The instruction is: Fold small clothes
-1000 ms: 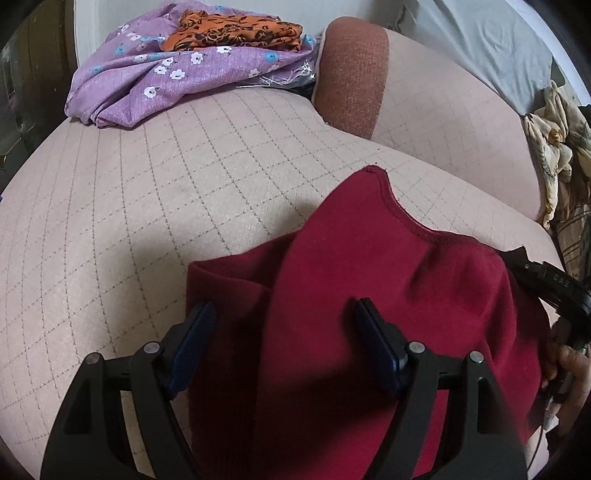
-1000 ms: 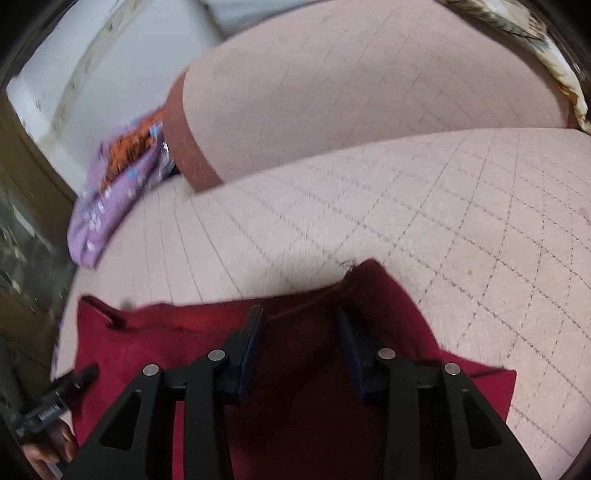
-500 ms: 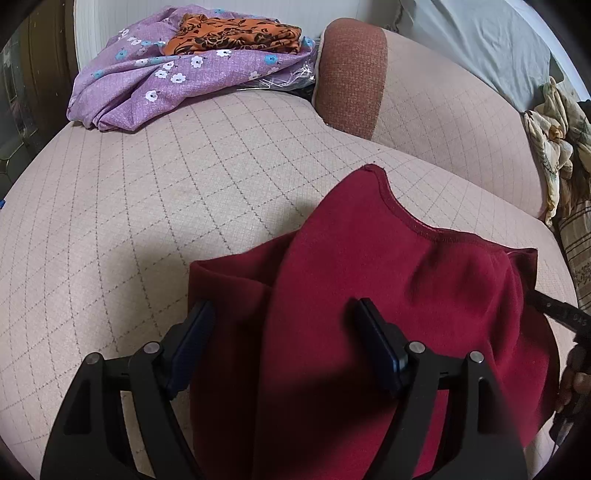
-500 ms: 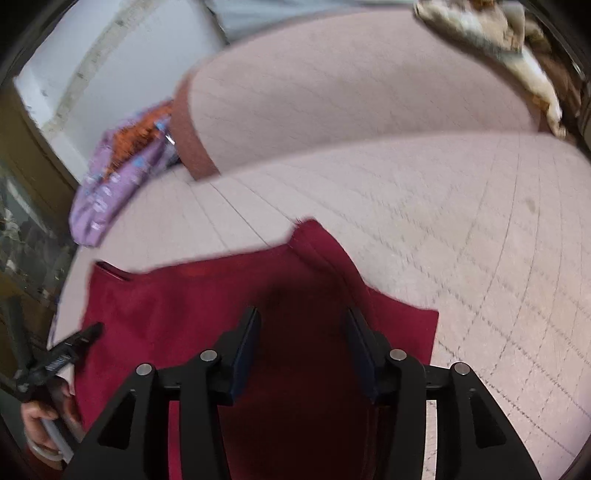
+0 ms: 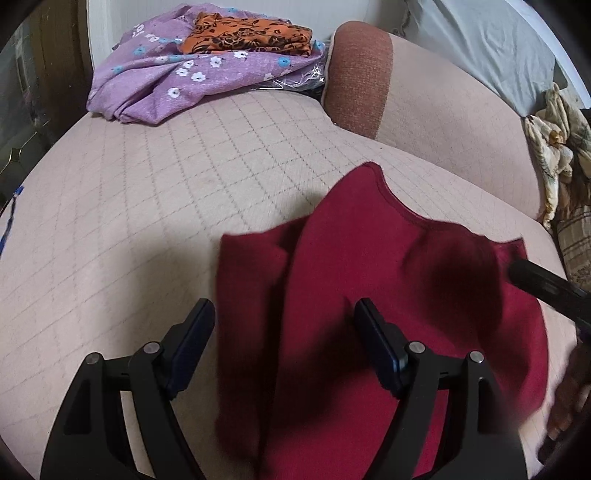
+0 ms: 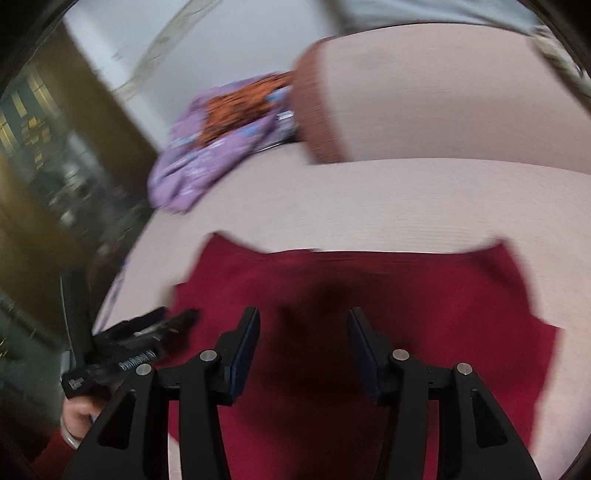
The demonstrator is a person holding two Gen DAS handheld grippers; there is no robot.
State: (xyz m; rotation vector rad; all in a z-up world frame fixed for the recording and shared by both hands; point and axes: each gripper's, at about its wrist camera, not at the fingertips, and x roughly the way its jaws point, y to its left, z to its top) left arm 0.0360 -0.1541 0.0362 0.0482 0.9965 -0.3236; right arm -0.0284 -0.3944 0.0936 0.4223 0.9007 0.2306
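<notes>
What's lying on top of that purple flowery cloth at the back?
An orange cloth with black print lies folded on the purple flowery cloth. Whatever is beneath them is hidden.

Lay as soft, matt knit cloth with a stitched neckline: the dark red garment (image 5: pixel 388 295). Covered in pale, matt woven fabric with a quilted diamond grid: the sofa seat (image 5: pixel 155 206), beside a coarser rust-brown weave on the cushion end (image 5: pixel 356 81). Piled as thin printed cloth: the purple floral fabric (image 5: pixel 177 81). Moulded in matt black plastic, with small bright metal pins: the left gripper (image 5: pixel 284 332).
</notes>
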